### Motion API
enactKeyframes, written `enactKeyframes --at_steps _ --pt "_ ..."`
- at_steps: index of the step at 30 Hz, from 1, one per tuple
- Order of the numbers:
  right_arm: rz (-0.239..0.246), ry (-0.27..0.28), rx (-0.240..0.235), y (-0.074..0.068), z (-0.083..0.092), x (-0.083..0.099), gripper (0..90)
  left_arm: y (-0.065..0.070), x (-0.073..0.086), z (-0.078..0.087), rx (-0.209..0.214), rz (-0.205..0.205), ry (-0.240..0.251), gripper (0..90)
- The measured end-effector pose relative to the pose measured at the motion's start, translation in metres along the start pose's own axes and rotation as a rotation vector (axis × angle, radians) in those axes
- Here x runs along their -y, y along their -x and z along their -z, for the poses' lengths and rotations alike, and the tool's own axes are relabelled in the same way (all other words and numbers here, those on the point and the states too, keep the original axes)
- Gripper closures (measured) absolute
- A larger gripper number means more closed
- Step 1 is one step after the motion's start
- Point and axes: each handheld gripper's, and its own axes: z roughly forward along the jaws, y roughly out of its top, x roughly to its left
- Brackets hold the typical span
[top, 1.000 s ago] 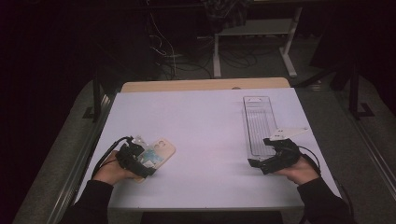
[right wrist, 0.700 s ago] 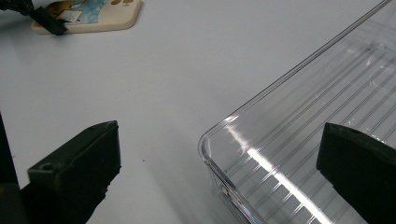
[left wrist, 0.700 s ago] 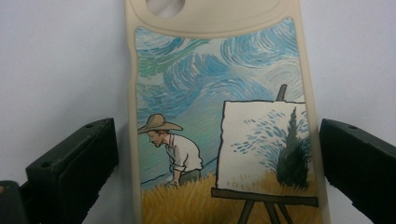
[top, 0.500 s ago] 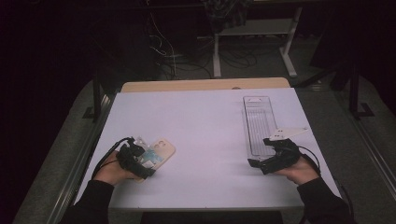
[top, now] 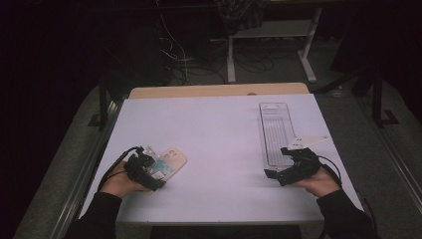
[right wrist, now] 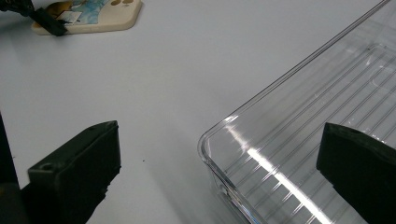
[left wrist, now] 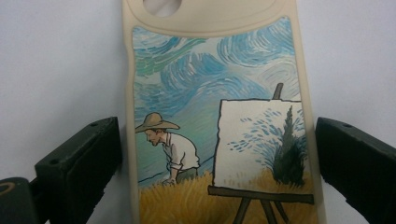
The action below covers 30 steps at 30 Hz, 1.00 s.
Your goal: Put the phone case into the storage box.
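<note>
Black jaws of the left gripper (left wrist: 217, 163) stand spread on both sides of the phone case (left wrist: 215, 116), and a thin strip of table shows between each jaw and the beige edge, so they do not pinch it. In the high view the person's left hand (top: 117, 181) rests at the near left part of the white table (top: 209, 129), and the case lies flat there, with its camera cut-out pointing away from the person. The case carries a painted picture of a man in a straw hat beside an easel.

At the near right the right gripper (right wrist: 219, 172) is also spread wide and holds nothing. Its jaws stand around the near corner of the clear plastic tray (right wrist: 317, 121), which lies lengthwise along the right side of the table. Between both grippers the white surface is bare.

Farther away, behind the table, a wooden board (top: 219, 90) shows, and then a dark floor with cables (top: 184, 55) and a metal frame (top: 268, 40).
</note>
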Motion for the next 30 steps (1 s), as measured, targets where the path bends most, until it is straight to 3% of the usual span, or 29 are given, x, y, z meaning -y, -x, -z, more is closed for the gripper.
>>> enactKeyframes --at_steps 27,30 --pt "-0.001 0.004 0.001 0.0007 -0.0001 -0.0001 0.0 -0.0008 -0.0025 0.0039 0.013 0.003 -0.018 10.8" --pt "0.002 0.006 0.001 0.0014 -0.0002 0.0000 0.0 -0.0003 -0.0027 0.0042 0.006 0.005 -0.002 10.8"
